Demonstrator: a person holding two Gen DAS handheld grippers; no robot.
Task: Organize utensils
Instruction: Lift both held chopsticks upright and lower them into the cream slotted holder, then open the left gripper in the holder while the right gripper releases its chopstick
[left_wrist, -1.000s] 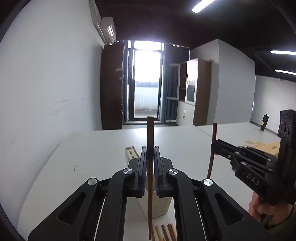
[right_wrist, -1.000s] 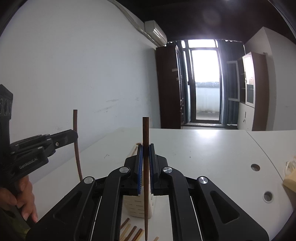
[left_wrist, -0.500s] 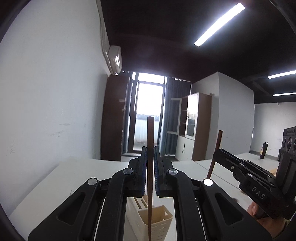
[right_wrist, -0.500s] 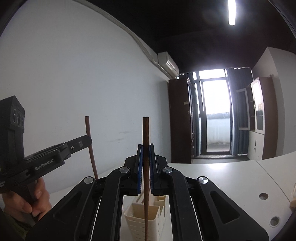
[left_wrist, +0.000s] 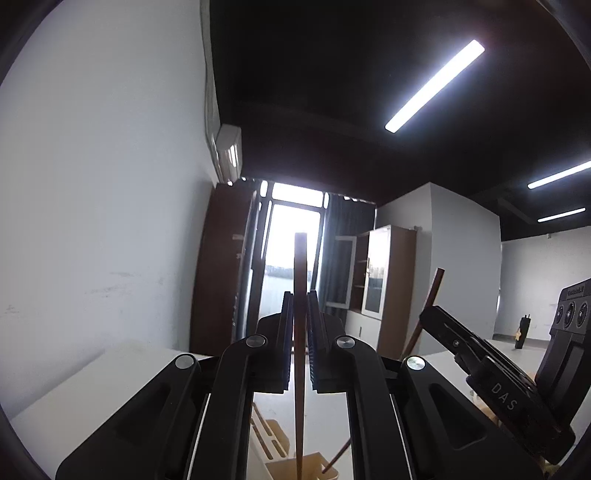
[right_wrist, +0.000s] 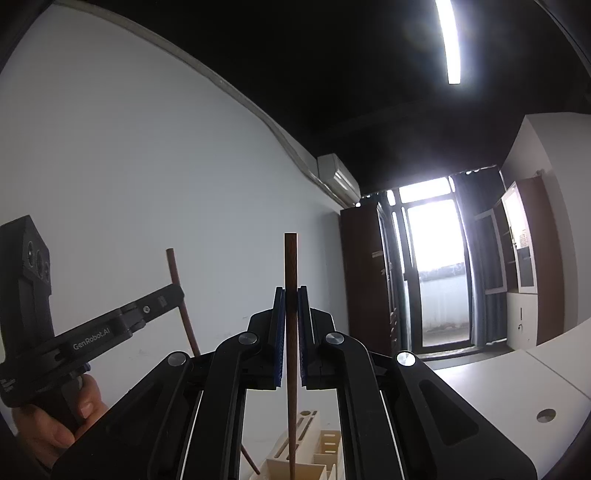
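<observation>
My left gripper is shut on a dark brown chopstick held upright, its lower tip down over the cream utensil holder at the bottom edge. My right gripper is shut on a second brown chopstick, also upright, its tip at the cream holder below. Each gripper shows in the other's view: the right one at the right with its slanted chopstick, the left one at the left with its chopstick, held by a hand.
A white table runs under both grippers, with round cable holes at the right. A white wall is close on the left. Brown cabinets and a bright glass door stand at the far end.
Both grippers have tipped upward, so the table and holder dropped to the bottom of each view and the ceiling fills the top. Both chopsticks stay gripped.
</observation>
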